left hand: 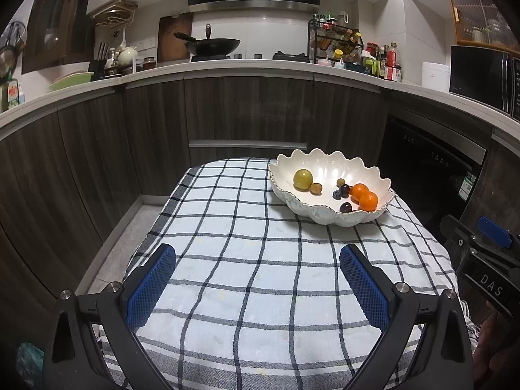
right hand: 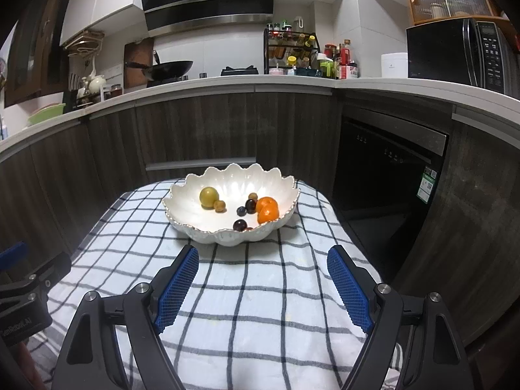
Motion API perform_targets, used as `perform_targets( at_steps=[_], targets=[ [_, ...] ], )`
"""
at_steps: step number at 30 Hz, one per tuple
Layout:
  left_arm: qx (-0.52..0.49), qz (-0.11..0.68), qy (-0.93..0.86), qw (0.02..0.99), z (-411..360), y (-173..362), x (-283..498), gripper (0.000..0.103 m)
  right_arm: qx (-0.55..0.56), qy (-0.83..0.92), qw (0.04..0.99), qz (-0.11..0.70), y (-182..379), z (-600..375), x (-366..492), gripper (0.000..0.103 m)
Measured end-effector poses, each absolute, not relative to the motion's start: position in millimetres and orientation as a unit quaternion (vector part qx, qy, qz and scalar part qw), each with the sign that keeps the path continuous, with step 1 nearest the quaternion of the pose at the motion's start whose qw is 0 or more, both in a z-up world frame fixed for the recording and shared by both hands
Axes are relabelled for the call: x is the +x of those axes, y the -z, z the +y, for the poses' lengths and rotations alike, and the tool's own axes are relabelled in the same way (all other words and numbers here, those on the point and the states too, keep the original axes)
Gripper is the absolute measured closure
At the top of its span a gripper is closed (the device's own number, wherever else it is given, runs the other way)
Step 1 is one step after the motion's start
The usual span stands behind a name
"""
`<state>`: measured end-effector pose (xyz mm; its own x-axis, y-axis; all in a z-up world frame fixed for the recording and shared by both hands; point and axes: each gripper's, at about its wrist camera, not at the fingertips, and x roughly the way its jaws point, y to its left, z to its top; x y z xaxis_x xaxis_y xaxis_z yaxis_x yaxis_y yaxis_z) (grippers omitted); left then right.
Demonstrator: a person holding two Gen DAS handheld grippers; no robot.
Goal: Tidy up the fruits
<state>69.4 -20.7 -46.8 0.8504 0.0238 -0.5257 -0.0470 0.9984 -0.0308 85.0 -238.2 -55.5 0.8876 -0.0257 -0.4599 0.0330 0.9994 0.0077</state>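
On the checked desk (right hand: 247, 292), both tools, left (left hand: 257, 281) and right (right hand: 262, 284), hang released (nothing between them), so the bowl (right hand: 208, 234) of fruit wants a slow, level approach.

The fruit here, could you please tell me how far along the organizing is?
Done, by the look of it: every visible fruit sits in the bowl, including the green fruit and the oranges. In hand: nothing; the left gripper and right gripper are open and empty above the cloth. Left: no loose fruit shows, so perhaps nothing.
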Motion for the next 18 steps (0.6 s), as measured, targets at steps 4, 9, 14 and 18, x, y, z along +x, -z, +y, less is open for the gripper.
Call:
perform_targets(
  at_steps=[4,9,14,18],
  targets=[
    [-0.021,0.275,-0.018,0.961,-21.0,48.6,70.1,0.0,0.01,0.018,0.971,0.236,55.7,-240.3,84.8,0.021],
    [-0.021,0.274,-0.019,0.961,-20.3,48.8,69.6,0.0,0.011,0.018,0.971,0.236,55.7,-240.6,84.7,0.021],
    [-0.022,0.273,-0.02,0.961,-19.3,48.8,69.9,0.0,0.011,0.018,0.972,0.236,55.5,-240.9,84.3,0.021],
    [-0.022,0.272,-0.021,0.962,-18.9,48.7,69.8,0.0,0.011,0.018,0.972,0.236,55.3,-240.4,84.7,0.021]
  ],
)
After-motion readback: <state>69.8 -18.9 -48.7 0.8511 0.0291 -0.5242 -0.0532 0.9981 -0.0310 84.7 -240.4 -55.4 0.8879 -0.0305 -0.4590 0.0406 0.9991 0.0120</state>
